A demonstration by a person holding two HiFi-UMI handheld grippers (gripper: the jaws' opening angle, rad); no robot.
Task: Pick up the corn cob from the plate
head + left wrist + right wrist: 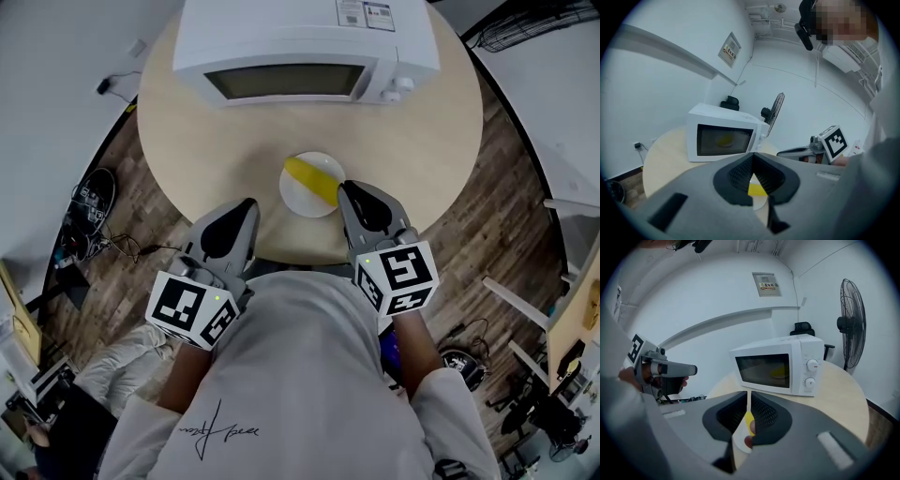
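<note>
Standing on plank floor (pixel 506 234), table (pixel 216 159) bears plate (pixel 302 199).

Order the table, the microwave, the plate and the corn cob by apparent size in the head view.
1. table
2. microwave
3. plate
4. corn cob

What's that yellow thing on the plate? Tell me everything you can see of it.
It is a corn cob, plain yellow, long and narrow, its kernels too small to make out. It lies flat, diagonally across a small white plate on the round table before the microwave. The right gripper is close by its near end, jaws barely apart, not on it.
</note>
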